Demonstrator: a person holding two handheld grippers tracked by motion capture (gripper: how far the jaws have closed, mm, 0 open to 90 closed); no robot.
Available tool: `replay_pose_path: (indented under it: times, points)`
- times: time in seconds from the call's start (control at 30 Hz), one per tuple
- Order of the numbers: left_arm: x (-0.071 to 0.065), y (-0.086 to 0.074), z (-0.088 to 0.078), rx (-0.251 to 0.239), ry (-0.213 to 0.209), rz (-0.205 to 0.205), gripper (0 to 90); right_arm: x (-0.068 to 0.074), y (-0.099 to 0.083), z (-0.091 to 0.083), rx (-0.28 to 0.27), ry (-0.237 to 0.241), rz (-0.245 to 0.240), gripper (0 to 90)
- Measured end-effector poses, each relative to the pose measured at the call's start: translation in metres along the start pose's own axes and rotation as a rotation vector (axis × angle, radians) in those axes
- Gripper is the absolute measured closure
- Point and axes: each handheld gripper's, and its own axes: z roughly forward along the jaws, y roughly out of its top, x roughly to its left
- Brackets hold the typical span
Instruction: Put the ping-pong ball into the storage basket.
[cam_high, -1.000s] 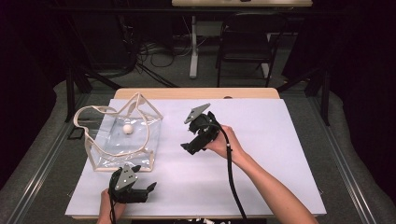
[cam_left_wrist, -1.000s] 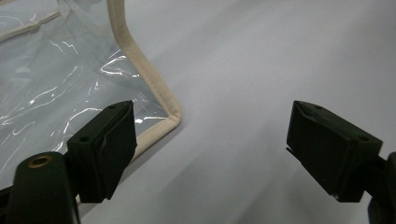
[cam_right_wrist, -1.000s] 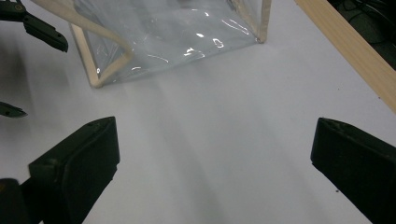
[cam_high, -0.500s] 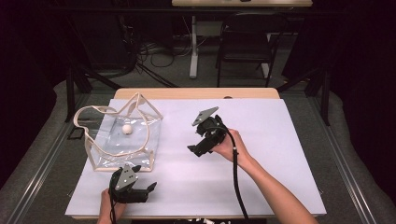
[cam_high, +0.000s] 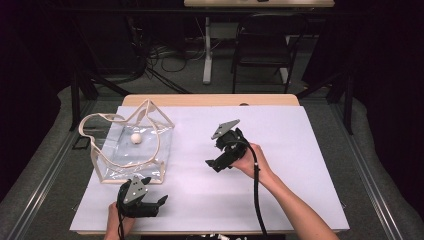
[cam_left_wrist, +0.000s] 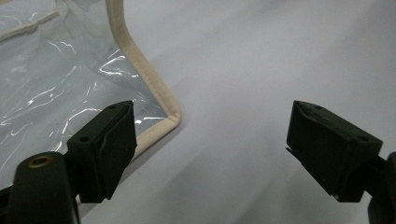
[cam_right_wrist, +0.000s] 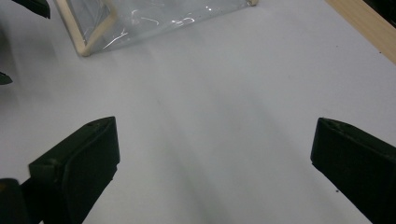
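Clear plastic bag with beige fabric trim sits on the left part of the white surface, mouth open and sagging, long beige handle loop flopped toward the left edge. Small white ball lies inside it, on the bottom. My read: bag is light, soft, floppy; clear film looks slick and will crumple or slip if pinched, so the stitched beige trim or the handle is the place to grab, stiffer and grippier. Ball will likely roll if the bag tips, so lift level. My left tongs are near the front edge, just beside the bag's near corner, jaws apart and holding nothing; in the left gripper view that corner lies just ahead of the left jaw, not touching as far as I can tell. My right tongs are held above the middle of the surface, well apart from the bag, jaws wide apart, empty; the right gripper view has the bag's edge far up top and bare surface between the jaws. Wooden table rim beyond, chair and cables on the floor behind.
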Motion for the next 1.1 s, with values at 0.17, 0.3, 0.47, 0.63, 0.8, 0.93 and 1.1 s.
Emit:
replay_pose_path:
  times: [0.17,0.3,0.47,0.63,0.8,0.93,1.1]
  points:
    - [0.000,0.000,0.000,-0.001,0.001,0.000,16.4,0.001,-0.007,0.000,0.006,-0.007,0.000,1.1]
    - [0.000,0.000,0.000,-0.001,0.001,-0.001,16.4,0.002,-0.012,-0.002,0.004,-0.010,0.008,1.1]
    - [0.000,0.000,0.000,0.000,0.002,0.001,16.4,0.003,-0.019,-0.005,0.007,-0.012,0.014,1.3]
    - [0.000,0.000,0.000,0.001,0.001,0.001,16.4,0.003,-0.027,-0.005,0.007,-0.012,0.023,1.3]
    - [0.000,0.000,0.000,0.001,0.003,0.001,16.4,0.004,-0.033,-0.005,0.015,-0.017,0.025,1.3]
    - [0.000,0.000,0.000,0.000,0.002,0.001,16.4,0.004,-0.040,-0.006,0.022,-0.020,0.042,1.3]
    - [0.000,0.000,0.000,0.001,0.002,0.002,16.4,0.004,-0.047,-0.006,0.032,-0.022,0.041,1.3]
